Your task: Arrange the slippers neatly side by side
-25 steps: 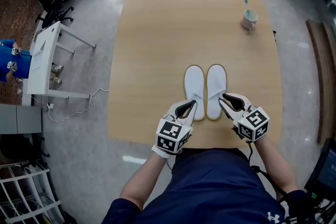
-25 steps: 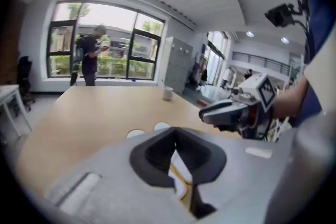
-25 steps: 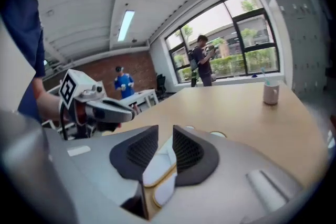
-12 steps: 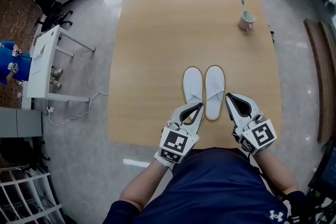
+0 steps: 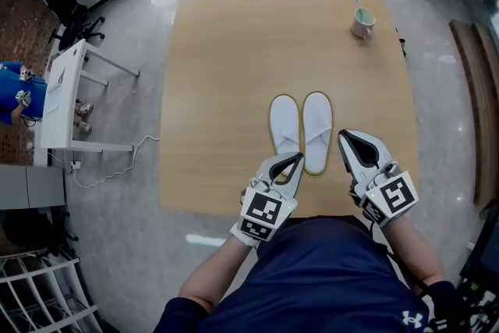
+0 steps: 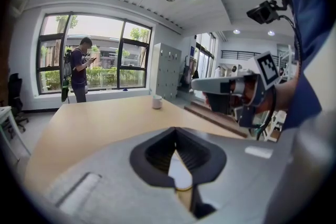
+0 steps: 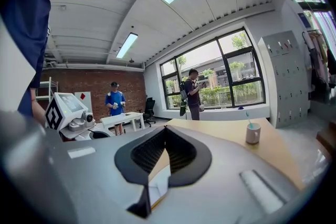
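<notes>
Two white slippers [image 5: 301, 132] lie side by side, toes toward the top, at the centre of the frame on the wooden desk [image 5: 234, 51], with the left tool [image 5: 296, 160] and right tool [image 5: 344, 136] just beside their heels, both with jaws pressed together and empty.

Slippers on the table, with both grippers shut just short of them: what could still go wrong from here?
1. The left gripper, shut and empty, shows right at the near end of the left slipper in the head view; a careless sweep might knock the pair askew.
2. The right gripper, also shut, sits close beside the right slipper; a sideways move could shove it.
3. Both lie toward the near edge of the table, so a pull toward the person might slide them off.
</notes>
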